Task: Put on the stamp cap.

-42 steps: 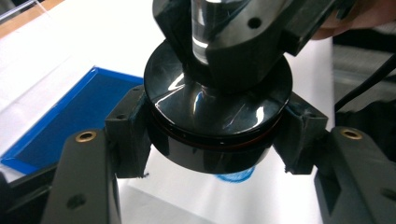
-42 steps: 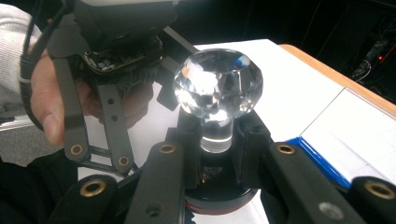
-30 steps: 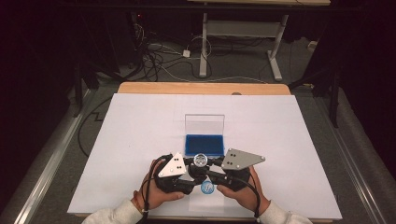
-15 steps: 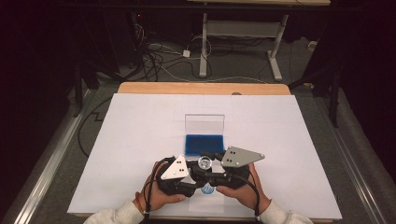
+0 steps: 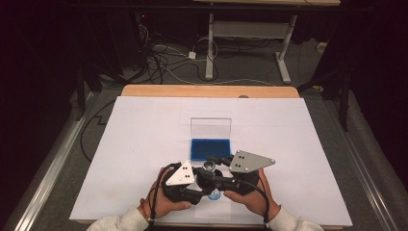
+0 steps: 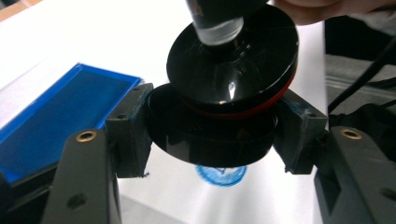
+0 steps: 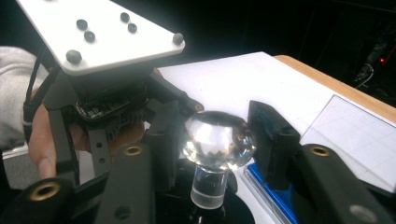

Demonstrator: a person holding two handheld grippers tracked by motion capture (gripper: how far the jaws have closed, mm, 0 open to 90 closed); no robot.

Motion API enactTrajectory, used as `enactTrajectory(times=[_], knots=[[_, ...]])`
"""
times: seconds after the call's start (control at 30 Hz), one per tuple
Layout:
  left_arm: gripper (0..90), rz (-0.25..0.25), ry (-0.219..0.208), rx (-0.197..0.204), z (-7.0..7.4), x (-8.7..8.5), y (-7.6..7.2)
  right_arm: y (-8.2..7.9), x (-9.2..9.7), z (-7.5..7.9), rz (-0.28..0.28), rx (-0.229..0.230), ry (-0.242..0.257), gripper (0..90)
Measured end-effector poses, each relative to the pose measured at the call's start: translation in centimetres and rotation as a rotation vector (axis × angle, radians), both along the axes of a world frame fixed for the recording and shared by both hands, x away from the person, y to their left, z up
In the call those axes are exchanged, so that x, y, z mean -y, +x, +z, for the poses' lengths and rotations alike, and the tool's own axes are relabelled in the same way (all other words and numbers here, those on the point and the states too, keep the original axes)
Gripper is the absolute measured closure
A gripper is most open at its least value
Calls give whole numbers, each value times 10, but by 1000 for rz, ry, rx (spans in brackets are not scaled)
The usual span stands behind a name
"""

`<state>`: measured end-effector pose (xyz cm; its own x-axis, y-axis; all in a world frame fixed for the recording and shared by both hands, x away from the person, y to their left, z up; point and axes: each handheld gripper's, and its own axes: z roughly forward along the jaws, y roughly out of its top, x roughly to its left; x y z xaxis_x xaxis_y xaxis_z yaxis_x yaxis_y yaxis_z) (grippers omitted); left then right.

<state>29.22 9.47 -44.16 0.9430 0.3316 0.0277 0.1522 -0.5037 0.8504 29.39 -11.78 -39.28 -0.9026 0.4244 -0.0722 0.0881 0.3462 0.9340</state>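
Observation:
A stamp with a clear crystal knob [image 7: 217,140] and a round black body with a red rim [image 6: 233,60] is held tilted just above the paper near the front edge. My right gripper [image 7: 212,142] is shut on the knob [image 5: 210,166]; its jaws have just eased open slightly, with the knob still between the pads. My left gripper [image 6: 210,135] is shut on a round black cap [image 6: 210,140] directly under the stamp body, and the two parts touch at an angle. A round blue stamped print [image 6: 221,173] lies on the paper below them.
A blue ink pad [image 5: 210,149] sits in its tray just beyond the grippers, its clear lid [image 5: 210,129] standing upright behind it. White paper [image 5: 298,144] covers the wooden table [image 5: 207,91]. Cables and desk legs lie on the floor beyond.

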Motion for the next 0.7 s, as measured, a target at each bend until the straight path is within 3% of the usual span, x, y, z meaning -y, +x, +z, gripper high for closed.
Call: enactTrajectory(times=[0.2,0.27,0.43,0.47,0.53,0.6,0.7], knots=[[364,-18,-27,-30,-3,0,1,-2,-1,2,25,3,8,565],[364,-21,-44,-44,-4,1,1,-3,-2,2,6,18,28,565],[364,-14,-159,-108,-2,-7,5,-7,-3,-3,-2,69,86,565],[364,-16,-193,-127,-2,-9,6,-7,-1,-4,-2,72,117,565],[364,-12,-211,-122,1,-10,5,-6,4,-3,-2,65,172,565],[364,-13,-229,-120,1,-12,4,-7,7,-2,1,65,194,566],[364,10,-217,-98,4,-14,4,-8,9,0,0,70,194,566]])
